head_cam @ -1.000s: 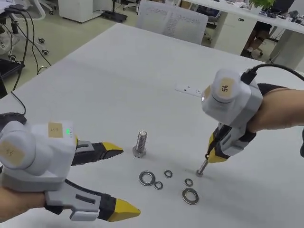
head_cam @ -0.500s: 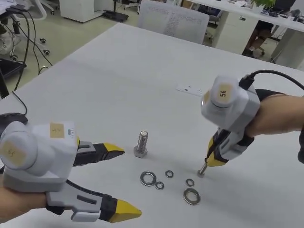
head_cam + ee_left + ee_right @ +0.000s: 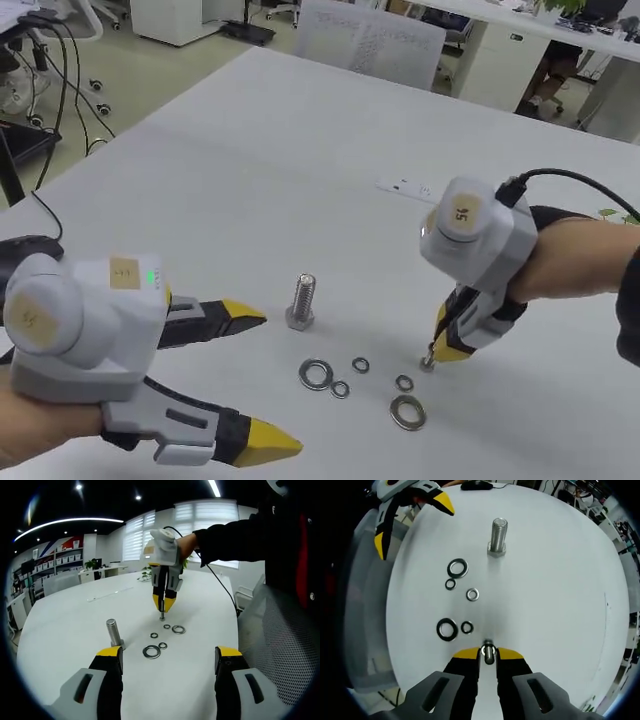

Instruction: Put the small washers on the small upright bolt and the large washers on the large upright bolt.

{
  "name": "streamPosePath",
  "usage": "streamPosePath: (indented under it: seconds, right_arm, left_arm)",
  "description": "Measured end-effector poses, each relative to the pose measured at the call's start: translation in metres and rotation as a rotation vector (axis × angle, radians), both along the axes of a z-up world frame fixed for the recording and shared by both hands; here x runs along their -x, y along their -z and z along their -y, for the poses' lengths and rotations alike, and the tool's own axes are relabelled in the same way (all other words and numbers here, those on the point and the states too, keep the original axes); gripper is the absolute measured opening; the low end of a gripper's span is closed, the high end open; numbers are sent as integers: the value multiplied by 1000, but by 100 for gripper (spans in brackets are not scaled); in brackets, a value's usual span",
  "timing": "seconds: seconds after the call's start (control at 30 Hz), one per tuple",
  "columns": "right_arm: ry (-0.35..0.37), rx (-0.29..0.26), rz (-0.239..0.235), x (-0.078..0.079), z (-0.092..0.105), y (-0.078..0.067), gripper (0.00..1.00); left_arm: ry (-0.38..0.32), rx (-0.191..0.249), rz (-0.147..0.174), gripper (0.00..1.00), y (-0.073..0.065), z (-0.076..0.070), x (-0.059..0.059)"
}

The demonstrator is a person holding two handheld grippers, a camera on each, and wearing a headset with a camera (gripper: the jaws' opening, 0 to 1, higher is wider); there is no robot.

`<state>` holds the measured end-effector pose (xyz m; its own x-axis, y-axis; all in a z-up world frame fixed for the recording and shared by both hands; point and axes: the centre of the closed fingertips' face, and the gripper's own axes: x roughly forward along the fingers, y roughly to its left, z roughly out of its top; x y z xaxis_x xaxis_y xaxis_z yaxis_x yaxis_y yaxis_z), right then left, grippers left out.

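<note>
Counter (image 3: 250,150): a white top that carried every part, all grouped near its front edge.
Left hand-held gripper (image 3: 265,378): jaws were wide apart and empty, hovering near the large bolt and short of the washers.
Right hand-held gripper (image 3: 445,350): pointed steeply down, with its jaws together on the small bolt.
Large bolt (image 3: 302,300): stood upright on its head, its thread bare.
Large washers (image 3: 315,374): two lay flat, one just in front of the large bolt and the other (image 3: 407,411) in front of the small bolt.
Small bolt (image 3: 428,360): was upright with its foot on the counter, pinched near the top by the yellow tips.
Small washers (image 3: 361,365): three lay flat between the two bolts, apart from one another.
Progress: no washer sat on either bolt, so all five placements remained; the step in hand was probably steadying the small bolt.
View differences: the right gripper view showed the bolt's end seated between the jaw tips, which the head view showed less plainly; the left gripper view gave its side profile, vertical.
</note>
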<state>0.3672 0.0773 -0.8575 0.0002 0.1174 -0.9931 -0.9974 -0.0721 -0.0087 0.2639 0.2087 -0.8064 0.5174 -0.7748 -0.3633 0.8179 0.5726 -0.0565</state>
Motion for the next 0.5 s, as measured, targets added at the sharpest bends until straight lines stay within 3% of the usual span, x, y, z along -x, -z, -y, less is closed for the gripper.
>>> streamPosePath:
  seconds: [0.5]
  right_arm:
    - [-14,17,18,-4,-2,15,13]
  left_arm:
    - [-1,2,-3,74,-1,1,0]
